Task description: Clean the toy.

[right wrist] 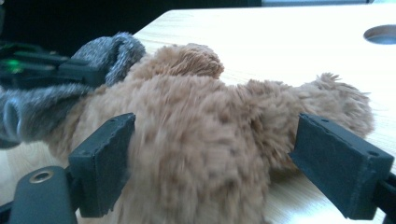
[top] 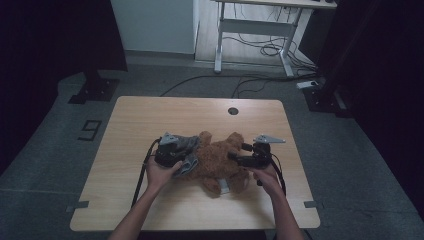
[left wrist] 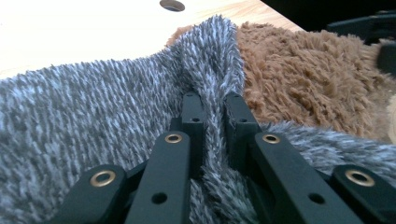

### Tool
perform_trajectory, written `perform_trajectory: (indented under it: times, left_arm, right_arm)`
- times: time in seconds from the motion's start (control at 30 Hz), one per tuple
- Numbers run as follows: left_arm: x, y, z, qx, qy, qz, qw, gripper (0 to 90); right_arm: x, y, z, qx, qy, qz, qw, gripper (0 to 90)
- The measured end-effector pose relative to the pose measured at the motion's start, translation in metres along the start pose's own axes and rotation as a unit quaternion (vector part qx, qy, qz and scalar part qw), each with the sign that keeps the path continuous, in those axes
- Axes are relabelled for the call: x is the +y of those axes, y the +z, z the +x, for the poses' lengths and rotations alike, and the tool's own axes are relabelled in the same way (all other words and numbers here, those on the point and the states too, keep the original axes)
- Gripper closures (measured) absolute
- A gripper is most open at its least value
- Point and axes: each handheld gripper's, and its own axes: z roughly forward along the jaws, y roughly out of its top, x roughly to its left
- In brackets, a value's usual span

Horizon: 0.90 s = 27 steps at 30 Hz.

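From above I see the brown stuffed toy (top: 218,162) lying mid-table between my hands, bare wooden table (top: 150,115) all round it. My left gripper (left wrist: 214,109) view adds what that hides: its jaws are pinched tight on a ridge of grey knit cloth (left wrist: 70,112) beside the toy. My right gripper (right wrist: 210,154) stands wide open, jaws either side of the toy's fur, its left jaw touching the fur.
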Motion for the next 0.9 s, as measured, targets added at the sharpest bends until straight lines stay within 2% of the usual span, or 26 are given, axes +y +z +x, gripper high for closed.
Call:
perform_trajectory:
  times: [0.2,0.33,0.4,0.53,0.67,0.8,0.9]
  left_arm:
    - [-0.002,-0.001,-0.002,0.0,0.006,-0.002,1.0,80.7]
    - [-0.005,-0.003,-0.005,-0.005,0.007,-0.005,0.9999,80.7]
    - [-0.007,-0.004,-0.007,-0.005,0.01,-0.007,0.9999,80.6]
    - [-0.009,-0.006,-0.01,-0.004,0.012,-0.011,0.9999,80.5]
    - [-0.01,-0.008,-0.011,-0.005,0.006,-0.02,0.9998,80.4]
    - [-0.008,-0.011,-0.011,0.0,0.004,-0.033,0.9994,80.6]
    - [-0.005,-0.012,-0.013,0.013,0.014,-0.045,0.9988,80.7]
  right_arm:
    - [-0.001,0.023,0.0,0.012,0.006,0.071,0.9974,8.7]
    - [-0.013,0.031,0.002,0.021,0.013,0.097,0.995,11.2]
    - [-0.019,0.031,0.002,0.029,0.017,0.096,0.9948,18.3]
    - [-0.026,0.025,0.007,0.042,-0.004,0.085,0.9955,45.1]
    - [-0.029,0.021,0.012,0.038,-0.023,0.071,0.9965,52.0]
    - [-0.031,0.018,0.017,0.026,-0.039,0.045,0.9979,57.4]
    - [-0.03,0.016,0.02,0.018,-0.04,0.026,0.9987,60.6]
